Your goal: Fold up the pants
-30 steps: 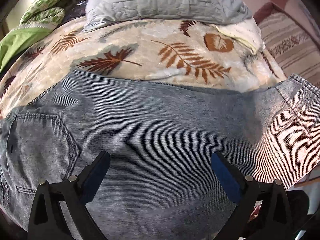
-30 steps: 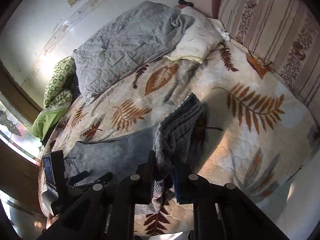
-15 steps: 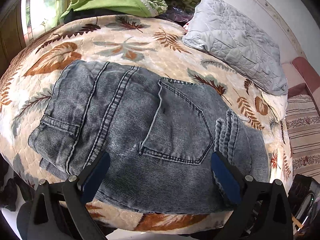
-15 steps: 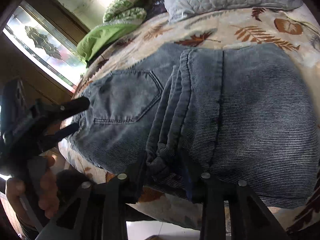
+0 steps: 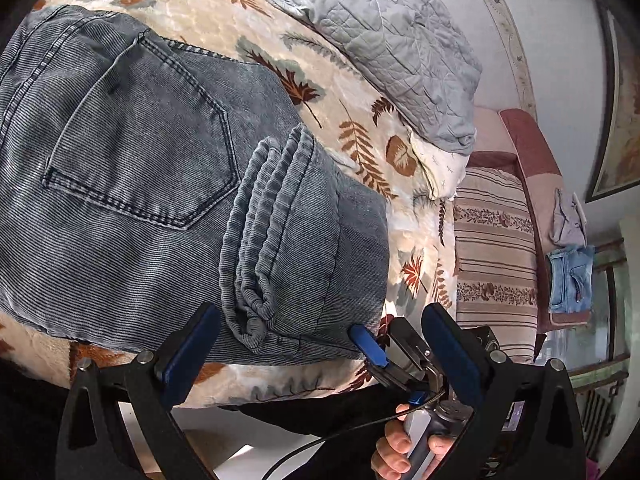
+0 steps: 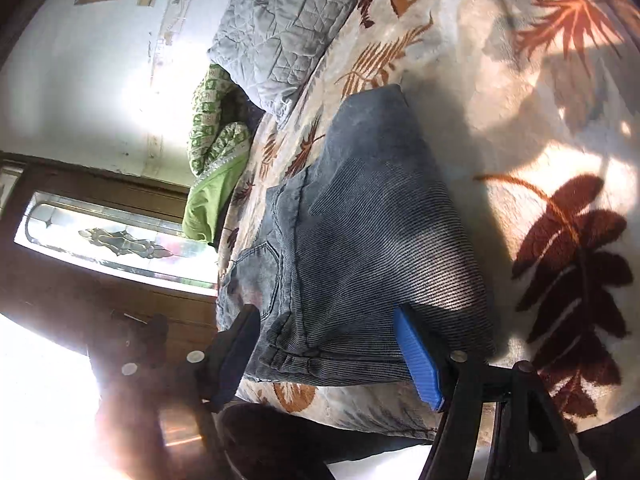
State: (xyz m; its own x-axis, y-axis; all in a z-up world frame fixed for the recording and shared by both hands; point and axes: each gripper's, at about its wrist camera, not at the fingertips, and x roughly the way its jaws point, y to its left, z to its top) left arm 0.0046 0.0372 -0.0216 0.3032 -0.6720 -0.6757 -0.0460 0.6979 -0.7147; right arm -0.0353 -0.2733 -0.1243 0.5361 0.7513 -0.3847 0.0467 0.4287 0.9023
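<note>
Grey-blue corduroy pants (image 5: 140, 184) lie folded on the leaf-print bedspread (image 5: 360, 148), back pocket up, with the leg ends bunched on top near the bed's front edge. The pants also show in the right wrist view (image 6: 372, 248). My left gripper (image 5: 320, 344) is open and empty, just off the front edge of the pants. My right gripper (image 6: 332, 344) is open and empty, its fingers either side of the folded edge. It also appears in the left wrist view (image 5: 384, 344).
A grey quilted pillow (image 5: 384, 36) lies at the back of the bed. A green blanket (image 6: 212, 176) is bunched by the window (image 6: 112, 236). A striped sofa (image 5: 496, 248) with hung denim (image 5: 568, 276) stands to the right.
My right gripper has opened and let go of the bunched leg ends, which now rest on the folded pants. Both grippers have drawn back toward the bed's front edge.
</note>
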